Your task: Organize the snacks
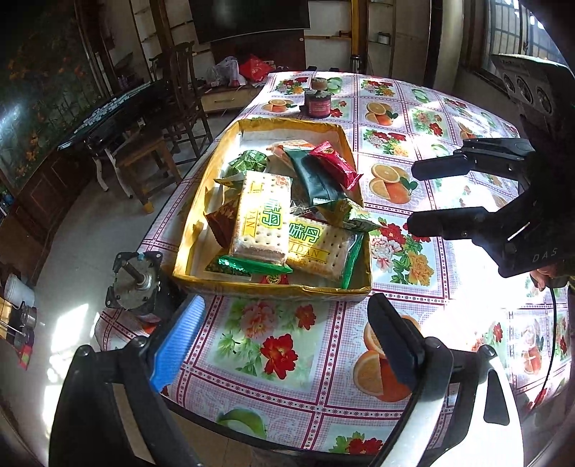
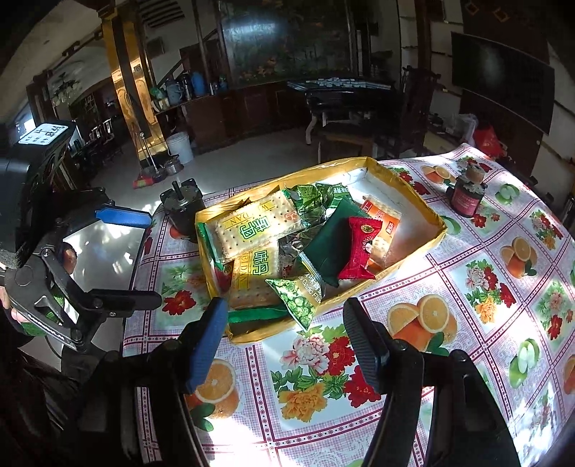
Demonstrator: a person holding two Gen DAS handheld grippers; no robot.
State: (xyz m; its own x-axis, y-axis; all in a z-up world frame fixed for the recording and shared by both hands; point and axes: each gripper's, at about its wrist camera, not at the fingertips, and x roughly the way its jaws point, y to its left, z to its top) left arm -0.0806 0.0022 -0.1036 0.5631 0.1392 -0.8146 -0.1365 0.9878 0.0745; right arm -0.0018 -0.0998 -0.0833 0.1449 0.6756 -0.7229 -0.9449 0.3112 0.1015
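my left gripper [image 1: 284,316] gapes wide and empty, my right gripper [image 2: 284,316] stands half-spread and empty, both short of the yellow snack box [image 1: 201,201] piled with cracker packs [image 1: 260,215].

- From the left wrist view we look steeply down over the worktop [image 1: 395,107] edge, close to the yellow box [image 1: 266,287] of snacks, facing a dark screen [image 1: 251,14] on the far wall.
- From the right wrist view we look down from the box's other side, equally near, facing a dark cabinet [image 2: 251,104].
- We share the box, the jar [image 1: 318,102], and each view catches the other gripper [image 1: 409,195].
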